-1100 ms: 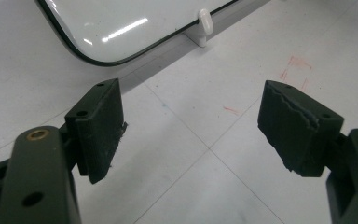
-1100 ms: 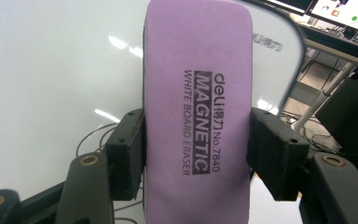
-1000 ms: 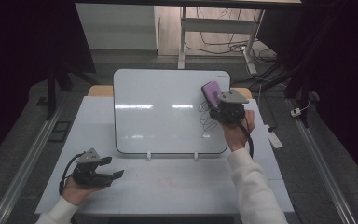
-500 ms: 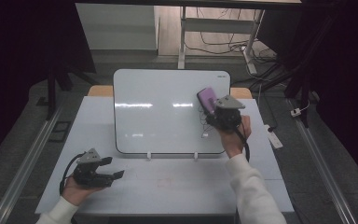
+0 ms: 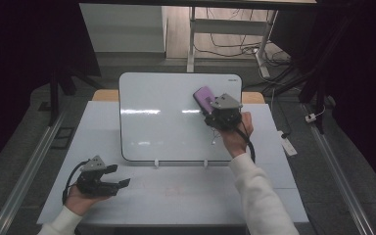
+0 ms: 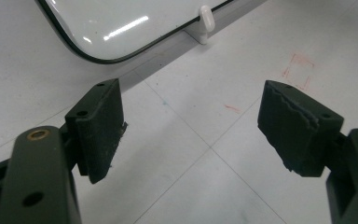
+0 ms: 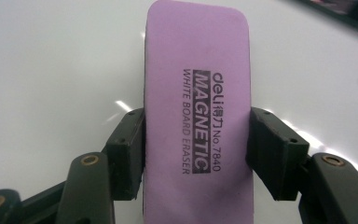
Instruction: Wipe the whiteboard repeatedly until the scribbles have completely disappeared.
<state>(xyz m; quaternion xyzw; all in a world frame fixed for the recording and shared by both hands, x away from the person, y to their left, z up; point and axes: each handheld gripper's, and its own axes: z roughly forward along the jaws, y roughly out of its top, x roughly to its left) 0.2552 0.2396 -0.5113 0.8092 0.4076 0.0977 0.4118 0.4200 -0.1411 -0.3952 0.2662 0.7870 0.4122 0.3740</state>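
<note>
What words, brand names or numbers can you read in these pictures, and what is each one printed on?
"deli", then two small characters too small to read, then "No.7840": on the purple eraser.
"MAGNETIC": same eraser, white letters on a black bar.
"WHITE BOARD ERASER": same eraser.
A small mark in the whiteboard top right corner: too small to read.

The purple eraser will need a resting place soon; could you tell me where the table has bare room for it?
Bare table runs along the near edge, between the left gripper and the right sleeve, below the whiteboard. A narrower strip lies left of the whiteboard. It is crowded at the board's upper right, where the right gripper grips the eraser.
</note>
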